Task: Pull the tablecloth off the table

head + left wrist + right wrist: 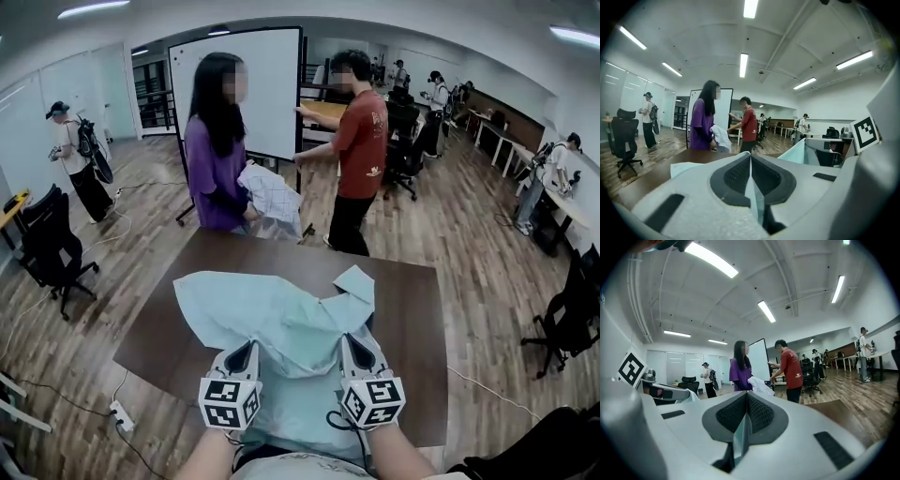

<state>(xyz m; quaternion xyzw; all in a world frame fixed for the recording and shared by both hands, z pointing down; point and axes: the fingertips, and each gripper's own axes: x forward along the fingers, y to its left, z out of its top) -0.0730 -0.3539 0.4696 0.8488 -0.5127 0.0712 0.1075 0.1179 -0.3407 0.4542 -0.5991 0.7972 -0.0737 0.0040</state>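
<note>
The fingers (pixel 733 176) of the left gripper (pixel 751 158) are pressed together on a thin fold of the pale green tablecloth (pixel 753 197), which runs as a narrow strip down the seam between the dark pads. The right gripper (pixel 746 399) shows the same: its fingers (pixel 761 416) are closed tight on another fold of the cloth. In the head view both grippers are side by side at the near edge of the brown worktop (pixel 412 309), holding the cloth up. The tablecloth lies bunched and creased across the middle and near part of the worktop, with one corner flipped over toward the right. The far strip and both sides of the worktop are bare wood. Beyond the far edge a person in a purple top (pixel 216 155) holds a white cloth (pixel 270 192) beside a person in a red shirt (pixel 362 141), in front of a whiteboard (pixel 272 84).
</note>
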